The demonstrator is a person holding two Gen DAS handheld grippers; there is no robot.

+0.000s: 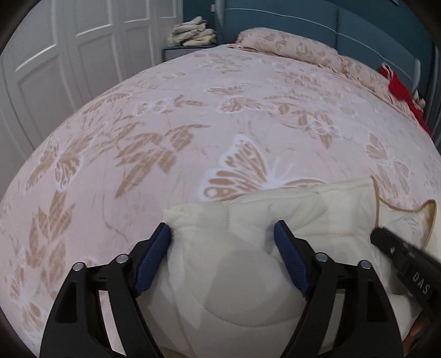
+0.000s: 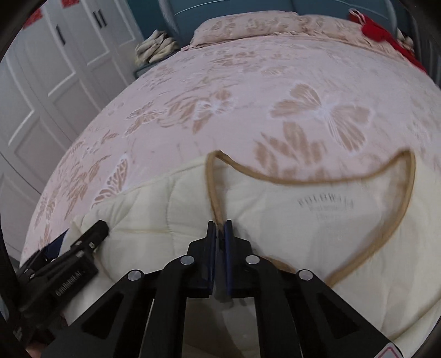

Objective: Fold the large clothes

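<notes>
— Pink butterfly-print bedspread [image 1: 165,115] fills your left wrist view, with white wardrobe doors [image 1: 69,55] and a teal headboard [image 1: 330,19] behind. What's your left claw [image 1: 223,234] doing?

— Your left claw's fingers stand well apart around a bunched fold of the cream quilted garment [image 1: 234,275] at the near edge of the bed; the left pad touches the cloth, but the fold isn't squeezed. Your right claw [image 1: 402,258] pokes in from the right.

— And the right wrist view?

— Only there do you see the tan-trimmed neckline [image 2: 317,179] whole, with a blurred printed label below it. Your right claw [image 2: 219,224] is clamped together on that trim. Red fabric [image 2: 380,33] lies by the pillow [image 2: 248,27].
</notes>
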